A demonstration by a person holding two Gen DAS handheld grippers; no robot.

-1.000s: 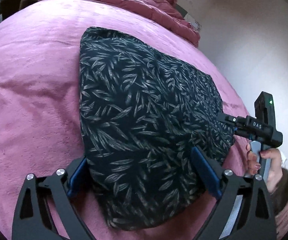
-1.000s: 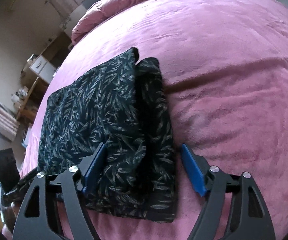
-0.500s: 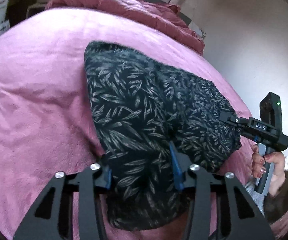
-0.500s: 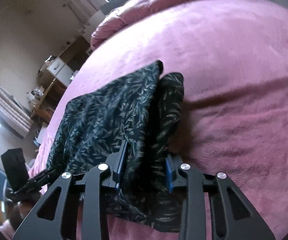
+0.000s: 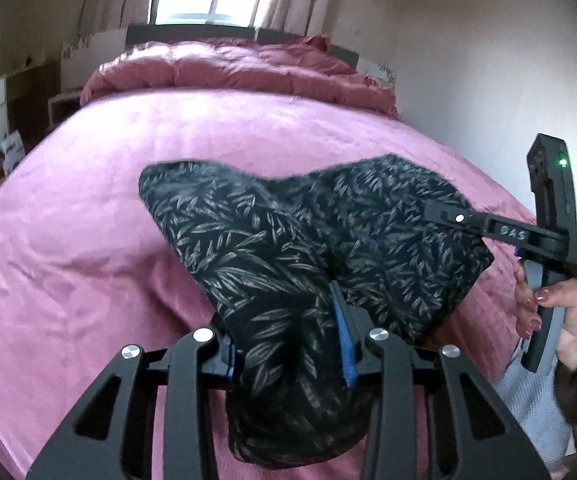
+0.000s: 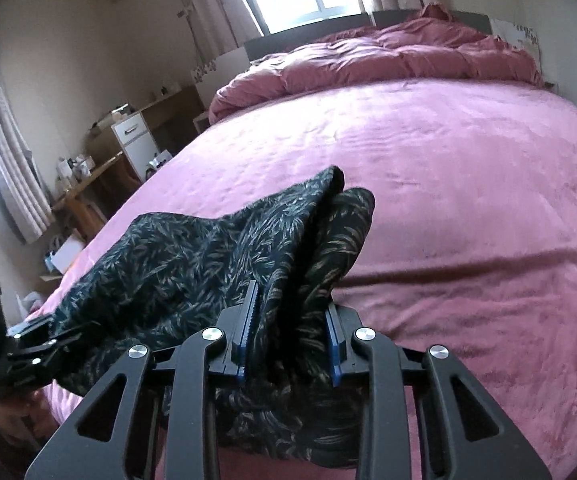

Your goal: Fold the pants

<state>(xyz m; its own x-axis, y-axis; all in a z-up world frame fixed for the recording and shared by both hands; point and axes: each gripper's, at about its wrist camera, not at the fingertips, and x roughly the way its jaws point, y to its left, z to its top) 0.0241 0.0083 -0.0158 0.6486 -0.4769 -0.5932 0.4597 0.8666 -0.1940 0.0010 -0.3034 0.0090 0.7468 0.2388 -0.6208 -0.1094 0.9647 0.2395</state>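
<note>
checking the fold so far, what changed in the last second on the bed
Both tongs, left and right, went from open astride the near edge of the folded pants to clamping it, and are closing yet. That edge has come up off the pink blanket, bunching the cloth into a peak. The far end still rests on the bed, and the duvet has not moved.

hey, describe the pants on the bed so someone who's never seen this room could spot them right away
Look at the big bed covered by a pink blanket, with a bunched pink duvet at its far end. On the near part lie the pants: the only dark thing there, black cloth printed with pale leaves, partly folded and pinched at two near corners.
</note>
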